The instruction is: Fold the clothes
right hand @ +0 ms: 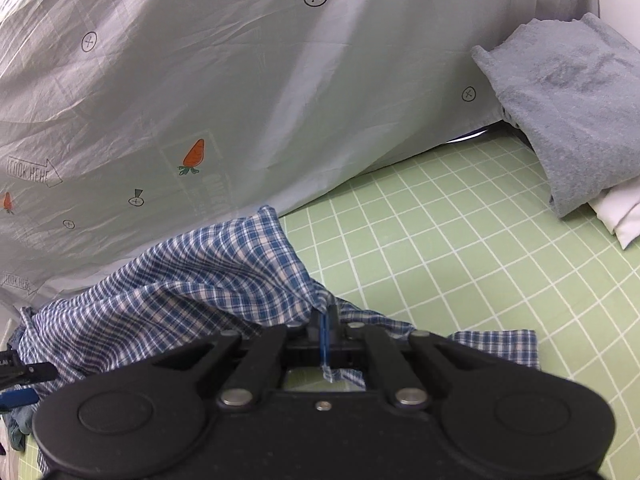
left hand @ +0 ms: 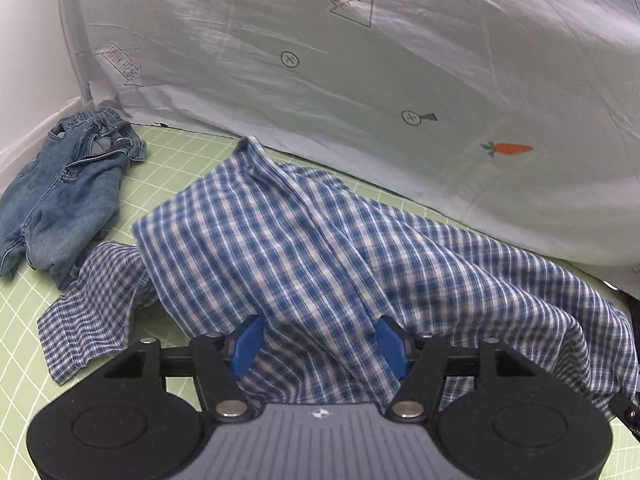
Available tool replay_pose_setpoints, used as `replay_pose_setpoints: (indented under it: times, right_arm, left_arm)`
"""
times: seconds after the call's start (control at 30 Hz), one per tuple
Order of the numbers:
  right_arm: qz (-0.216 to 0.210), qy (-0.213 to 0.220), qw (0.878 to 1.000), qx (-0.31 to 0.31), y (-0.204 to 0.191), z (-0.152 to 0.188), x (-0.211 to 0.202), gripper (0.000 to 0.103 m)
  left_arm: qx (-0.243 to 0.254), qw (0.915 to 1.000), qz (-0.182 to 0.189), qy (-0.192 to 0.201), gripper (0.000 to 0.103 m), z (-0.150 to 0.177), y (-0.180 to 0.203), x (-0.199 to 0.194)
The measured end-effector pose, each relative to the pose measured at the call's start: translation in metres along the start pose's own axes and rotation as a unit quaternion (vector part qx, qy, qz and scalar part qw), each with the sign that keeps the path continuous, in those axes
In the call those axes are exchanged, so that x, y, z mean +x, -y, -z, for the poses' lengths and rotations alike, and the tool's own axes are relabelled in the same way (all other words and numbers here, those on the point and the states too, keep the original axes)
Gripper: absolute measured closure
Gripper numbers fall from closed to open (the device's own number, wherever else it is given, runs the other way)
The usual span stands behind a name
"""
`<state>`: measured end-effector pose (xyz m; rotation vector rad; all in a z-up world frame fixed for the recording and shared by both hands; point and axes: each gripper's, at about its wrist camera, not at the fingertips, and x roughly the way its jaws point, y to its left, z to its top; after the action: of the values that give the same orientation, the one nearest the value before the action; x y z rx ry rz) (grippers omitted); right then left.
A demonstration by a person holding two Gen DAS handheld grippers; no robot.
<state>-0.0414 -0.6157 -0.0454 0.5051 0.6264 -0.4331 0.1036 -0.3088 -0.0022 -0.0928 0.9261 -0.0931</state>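
A blue and white checked shirt (left hand: 288,248) lies bunched and partly lifted on the green grid mat (left hand: 168,168). My left gripper (left hand: 320,340) is open, its blue pads (left hand: 248,344) spread wide with shirt cloth draped between and over them. In the right wrist view the same shirt (right hand: 192,276) rises to my right gripper (right hand: 325,332), which is shut on a pinch of its edge; a small flap of cloth hangs below the closed pads. The left gripper's tip (right hand: 24,372) shows at the far left of that view.
Crumpled blue jeans (left hand: 68,192) lie at the mat's far left. A folded grey towel (right hand: 568,112) on white cloth (right hand: 616,216) sits at the far right. A pale printed sheet (left hand: 360,80) hangs as a backdrop behind the mat (right hand: 460,240).
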Motion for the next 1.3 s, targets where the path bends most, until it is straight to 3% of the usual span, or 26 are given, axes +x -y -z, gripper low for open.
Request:
replay_pose_setpoints:
  times: [0.23, 0.4, 0.53, 0.57, 0.7, 0.87, 1.03, 1.3]
  right_arm:
    - [-0.002, -0.009, 1.0, -0.001, 0.002, 0.001, 0.008, 0.102]
    - [0.005, -0.009, 1.0, 0.007, 0.006, 0.003, 0.009, 0.102]
    - [0.014, 0.003, 1.0, 0.006, 0.007, 0.002, -0.001, 0.102]
    - [0.017, 0.009, 1.0, 0.003, 0.008, 0.001, -0.005, 0.102]
    - [0.027, 0.035, 0.999, -0.01, 0.009, -0.001, -0.029, 0.102]
    - [0.045, 0.052, 0.997, -0.015, 0.013, 0.011, -0.067, 0.103]
    - [0.069, 0.049, 0.996, -0.015, 0.017, 0.033, -0.098, 0.102]
    - [0.107, 0.045, 0.993, -0.016, 0.023, 0.069, -0.148, 0.103]
  left_arm:
    - [0.003, 0.9994, 0.014, -0.033, 0.034, 0.003, 0.02, 0.018]
    - [0.016, 0.9987, 0.005, -0.049, 0.037, 0.009, 0.027, 0.035]
    - [0.001, 0.9983, 0.012, -0.058, 0.095, 0.01, 0.008, 0.036]
    - [0.0, 0.9982, 0.017, -0.058, 0.098, 0.011, 0.002, 0.033]
    - [-0.009, 0.999, 0.026, -0.036, 0.099, 0.014, -0.024, 0.008]
    - [-0.07, 0.9966, 0.041, -0.012, 0.099, 0.021, -0.079, -0.036]
    - [-0.088, 0.9959, 0.004, 0.017, 0.1, 0.037, -0.132, -0.078]
    - [-0.128, 0.9912, -0.032, 0.0, 0.1, 0.061, -0.207, -0.105]
